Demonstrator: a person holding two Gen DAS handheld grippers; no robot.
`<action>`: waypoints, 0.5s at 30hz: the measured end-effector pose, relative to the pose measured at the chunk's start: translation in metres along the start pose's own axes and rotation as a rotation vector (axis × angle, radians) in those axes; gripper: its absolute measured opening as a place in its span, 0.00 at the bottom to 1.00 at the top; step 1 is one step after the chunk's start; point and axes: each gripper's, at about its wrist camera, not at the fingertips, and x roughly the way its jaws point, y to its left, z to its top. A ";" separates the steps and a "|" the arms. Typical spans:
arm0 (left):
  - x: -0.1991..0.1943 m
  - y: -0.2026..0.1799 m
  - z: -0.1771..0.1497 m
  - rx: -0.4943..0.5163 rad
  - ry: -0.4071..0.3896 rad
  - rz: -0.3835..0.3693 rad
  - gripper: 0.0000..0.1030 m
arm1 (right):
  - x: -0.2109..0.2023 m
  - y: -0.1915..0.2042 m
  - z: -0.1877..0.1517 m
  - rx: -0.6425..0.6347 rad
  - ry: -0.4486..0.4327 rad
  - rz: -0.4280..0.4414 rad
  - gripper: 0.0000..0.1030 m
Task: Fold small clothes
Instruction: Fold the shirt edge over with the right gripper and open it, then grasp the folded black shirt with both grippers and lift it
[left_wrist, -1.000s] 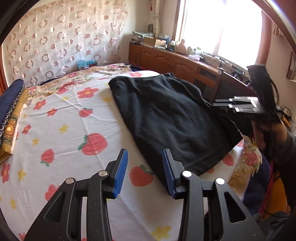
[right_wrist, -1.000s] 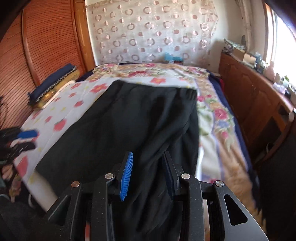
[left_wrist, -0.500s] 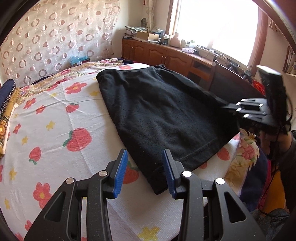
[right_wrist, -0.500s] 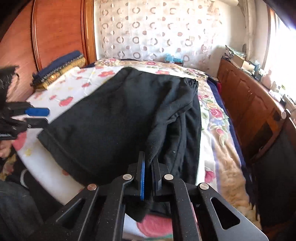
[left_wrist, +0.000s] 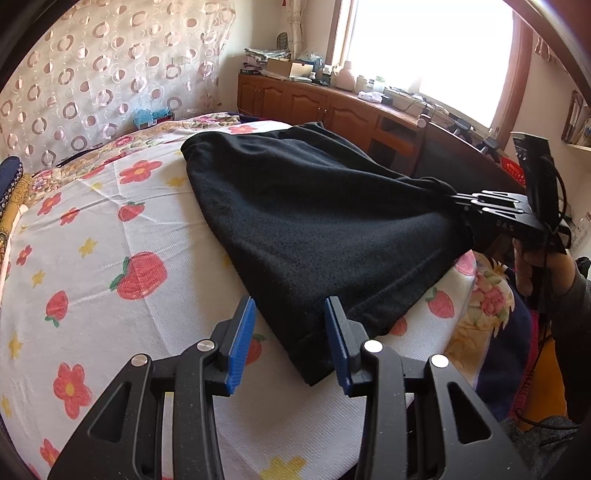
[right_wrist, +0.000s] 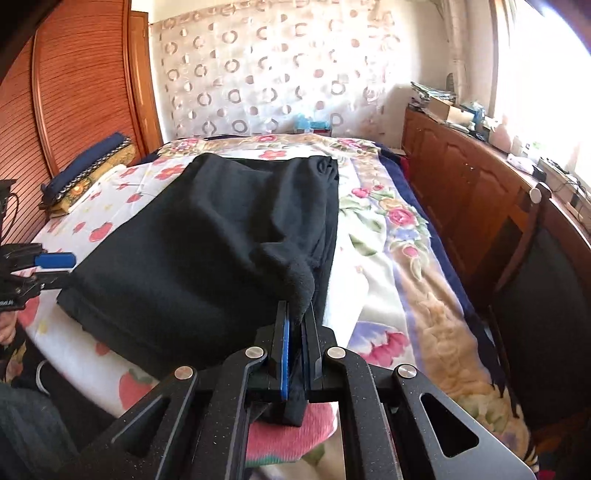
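Observation:
A black fleece garment (left_wrist: 314, 221) lies spread on the strawberry-print sheet (left_wrist: 110, 229). My left gripper (left_wrist: 290, 314) stands open over the garment's near corner. The cloth's edge lies between the blue pads (left_wrist: 240, 339), which do not press on it. My right gripper (right_wrist: 295, 325) is shut on the garment's other near corner and holds a bunched fold of the garment (right_wrist: 207, 240) a little above the bed. In the left wrist view the right gripper (left_wrist: 458, 201) is at the right, with cloth drawn up to it. In the right wrist view the left gripper (right_wrist: 61, 271) shows at the left edge.
Folded blue and yellow bedding (right_wrist: 92, 166) lies at the bed's far left by a wooden wardrobe (right_wrist: 74, 92). A long wooden cabinet (right_wrist: 461, 177) cluttered with bottles and boxes runs under the window. A dark chair (right_wrist: 535, 277) stands near the bed's right side. A floral blanket (right_wrist: 388, 229) covers that side.
My right gripper has shut on the garment's corner and drawn it up and toward me. The garment's near corner now sits between the left gripper's fingers, which stay equally wide.

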 end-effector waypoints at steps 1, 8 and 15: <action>0.001 0.000 -0.001 0.000 0.003 -0.001 0.39 | 0.004 0.002 -0.006 0.003 0.020 0.006 0.05; 0.011 0.002 -0.003 -0.014 0.031 -0.010 0.39 | -0.003 -0.002 -0.018 0.061 0.034 -0.068 0.40; 0.014 0.002 -0.006 -0.022 0.039 -0.012 0.39 | -0.026 -0.003 -0.020 0.116 -0.022 -0.062 0.43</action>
